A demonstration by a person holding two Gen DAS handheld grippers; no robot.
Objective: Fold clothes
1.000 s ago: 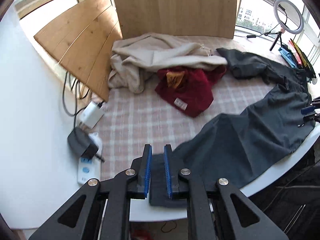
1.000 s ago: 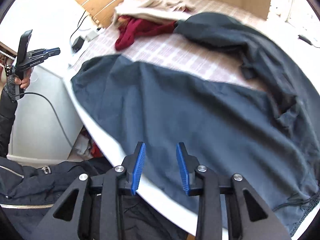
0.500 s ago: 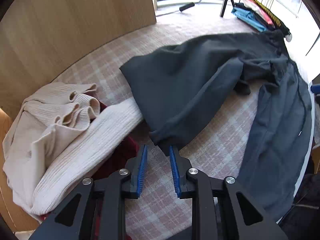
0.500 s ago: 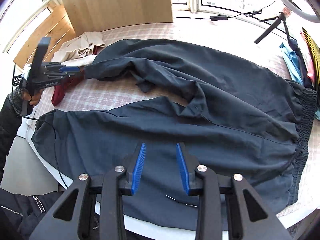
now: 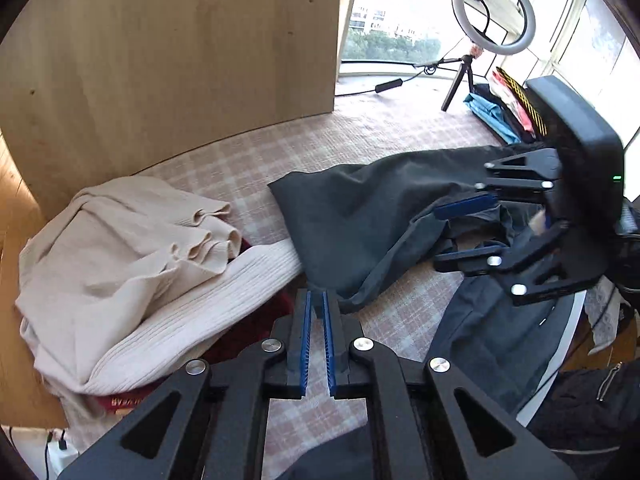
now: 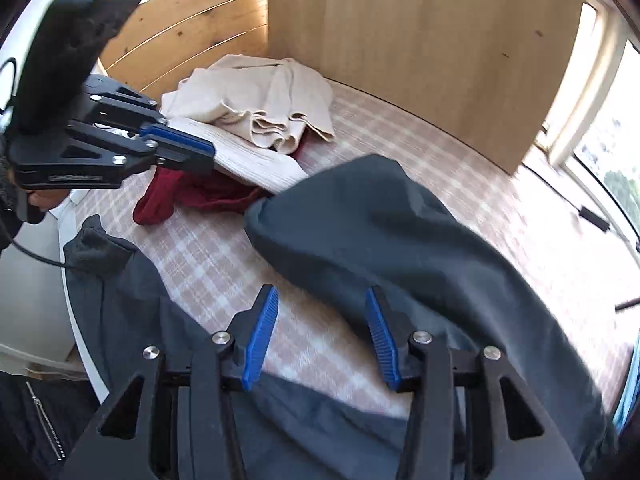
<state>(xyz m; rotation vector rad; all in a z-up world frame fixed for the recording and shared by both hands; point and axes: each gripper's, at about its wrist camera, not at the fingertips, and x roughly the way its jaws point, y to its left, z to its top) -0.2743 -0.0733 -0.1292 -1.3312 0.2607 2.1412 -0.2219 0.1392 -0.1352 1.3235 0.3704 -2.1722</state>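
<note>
Dark grey trousers (image 5: 360, 220) lie across the pink checked table (image 5: 392, 136), one leg lifted and bunched; they also show in the right wrist view (image 6: 400, 240). My left gripper (image 5: 316, 300) has its jaws nearly closed on the hem corner of the far trouser leg. In the right wrist view the left gripper (image 6: 188, 150) hovers over the clothes pile. My right gripper (image 6: 320, 312) is open, its jaws just above the table beside the lifted leg. In the left wrist view the right gripper (image 5: 464, 228) sits open around the trousers' bunched middle.
A cream sweater (image 5: 132, 260) and a dark red garment (image 6: 180, 196) are piled at the back left. A wooden board (image 5: 180, 52) stands behind. A ring light on a tripod (image 5: 492, 16) and folded coloured clothes (image 5: 504, 116) are at the far right.
My left gripper narrowed onto the trouser leg hem. My right gripper swung toward the trousers' middle and opened wider, now close to the left gripper.
</note>
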